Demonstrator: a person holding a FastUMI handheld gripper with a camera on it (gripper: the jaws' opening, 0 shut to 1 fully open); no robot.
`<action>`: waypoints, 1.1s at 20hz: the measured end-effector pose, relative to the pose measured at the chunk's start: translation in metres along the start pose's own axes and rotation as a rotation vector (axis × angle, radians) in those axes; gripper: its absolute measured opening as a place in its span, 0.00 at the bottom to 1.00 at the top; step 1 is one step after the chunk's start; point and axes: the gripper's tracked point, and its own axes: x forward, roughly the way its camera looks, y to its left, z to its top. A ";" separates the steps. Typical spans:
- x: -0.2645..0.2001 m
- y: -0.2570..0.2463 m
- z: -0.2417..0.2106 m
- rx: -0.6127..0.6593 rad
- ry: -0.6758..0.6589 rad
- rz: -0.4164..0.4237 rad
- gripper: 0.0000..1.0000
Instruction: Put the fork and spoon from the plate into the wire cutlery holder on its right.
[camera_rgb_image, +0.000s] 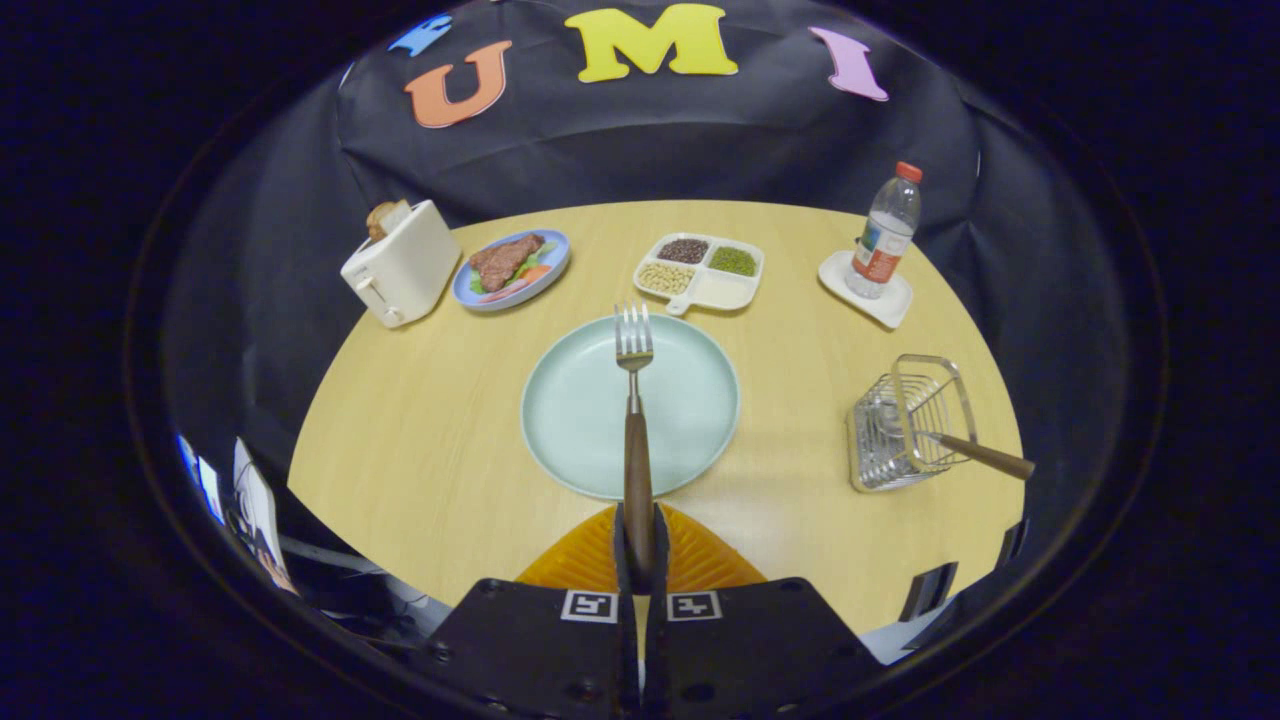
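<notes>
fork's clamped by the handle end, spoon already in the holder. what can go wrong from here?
1. The tongs pinch only the tail of the fork handle, with the tines far out over the plate; it may pivot or slip in transit.
2. The wire cutlery holder looks to be tipped on its side; pushing the fork in could shove it.
3. The spoon handle juts from its opening and may block entry.

Claw (640, 560) clamps fork (634, 400) over plate (570, 420); wire cutlery holder (905, 425) right.
</notes>
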 end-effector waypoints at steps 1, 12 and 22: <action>-0.004 -0.011 0.001 -0.005 -0.014 -0.016 0.03; -0.048 -0.122 -0.005 0.081 -0.043 -0.146 0.03; -0.059 -0.164 -0.034 0.170 0.014 -0.163 0.03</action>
